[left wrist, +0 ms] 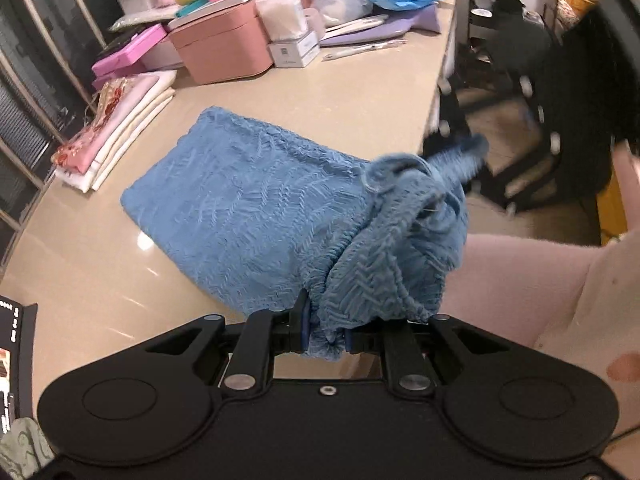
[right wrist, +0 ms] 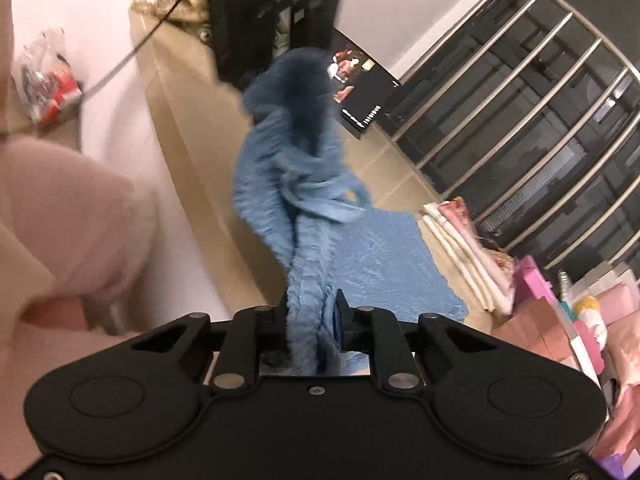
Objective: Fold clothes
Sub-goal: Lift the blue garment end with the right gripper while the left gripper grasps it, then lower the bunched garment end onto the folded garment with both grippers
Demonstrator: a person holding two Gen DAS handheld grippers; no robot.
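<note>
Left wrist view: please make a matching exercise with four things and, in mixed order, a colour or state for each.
Things:
1. garment
2. box
3. fabric stack
4. left gripper

States:
A. pink, behind the garment
B. shut on cloth
C. blue, partly on the table
D. folded, at the table's left edge

Pairs: 1-C, 2-A, 3-D, 4-B

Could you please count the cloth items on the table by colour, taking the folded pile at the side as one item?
Blue: 1, the garment both the left gripper and the right gripper clamp.
Pink, cream and floral: 1, the folded pile at the table edge.
Total: 2.
</note>
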